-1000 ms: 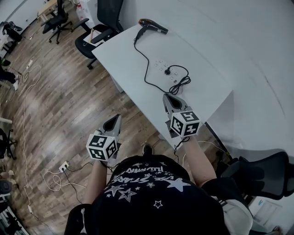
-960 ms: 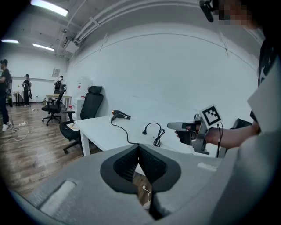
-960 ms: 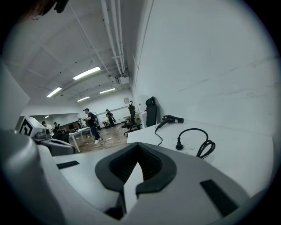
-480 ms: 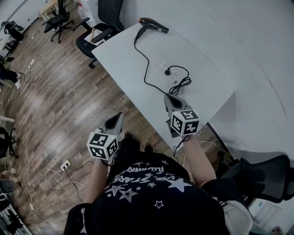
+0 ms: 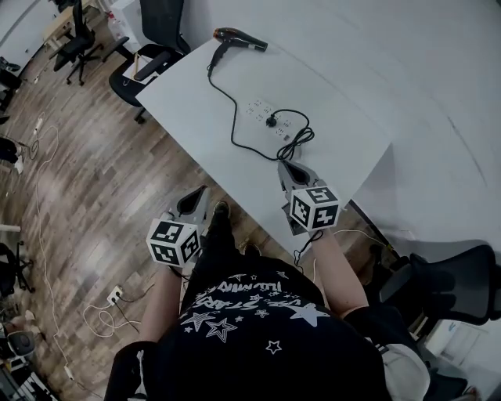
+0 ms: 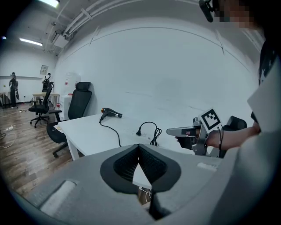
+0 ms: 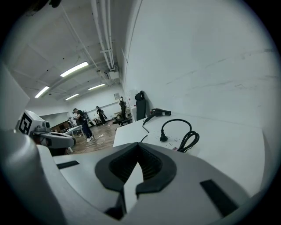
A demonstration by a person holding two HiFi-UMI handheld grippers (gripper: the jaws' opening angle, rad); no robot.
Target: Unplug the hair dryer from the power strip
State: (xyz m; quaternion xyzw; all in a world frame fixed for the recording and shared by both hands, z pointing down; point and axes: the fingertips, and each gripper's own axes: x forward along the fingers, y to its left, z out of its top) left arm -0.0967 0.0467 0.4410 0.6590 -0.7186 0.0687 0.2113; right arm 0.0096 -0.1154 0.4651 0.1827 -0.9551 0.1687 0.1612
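A black hair dryer (image 5: 239, 39) lies at the far end of the white table (image 5: 196, 94). Its black cord runs to a plug (image 5: 272, 121) seated in the white power strip (image 5: 266, 115), with a bundled loop of cord (image 5: 296, 139) beside it. My right gripper (image 5: 284, 165) hovers shut and empty over the table's near edge, short of the cord loop. My left gripper (image 5: 196, 200) is shut and empty too, over the floor left of the table. The right gripper view shows the plug (image 7: 163, 138) and dryer (image 7: 160, 112) ahead of its jaws (image 7: 139, 146); the left gripper view shows the dryer (image 6: 112, 113).
A black office chair (image 5: 160, 23) stands by the table's far end and another (image 5: 454, 290) sits at my right. Loose cables (image 5: 43, 164) trail over the wood floor on the left. A white wall runs behind the table. People (image 7: 81, 121) stand far off.
Both grippers have come nearer the table. The right one now hangs over its near edge, closer to the cord loop. Both stay shut.
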